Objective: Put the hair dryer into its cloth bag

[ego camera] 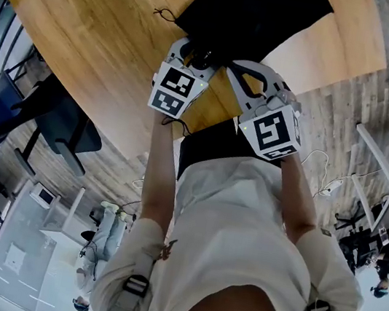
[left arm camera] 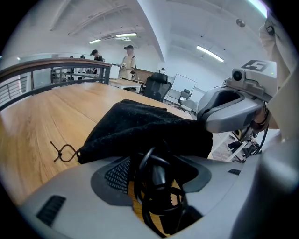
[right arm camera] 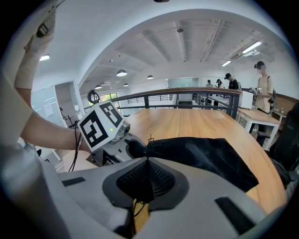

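Forearms in pale sleeves reach forward side by side, both tools tilted down at the near end of the black cloth bag (ego camera: 255, 13), which lies flat on the light wooden table (ego camera: 91, 23). At the bag's mouth, the left gripper (left arm camera: 156, 179) has its jaws set wide, clasping the black hair dryer (left arm camera: 159, 175) and its looped cord. Just right of it, the right gripper (right arm camera: 147, 161) has its jaws pressed together, pinching the bag's rim.
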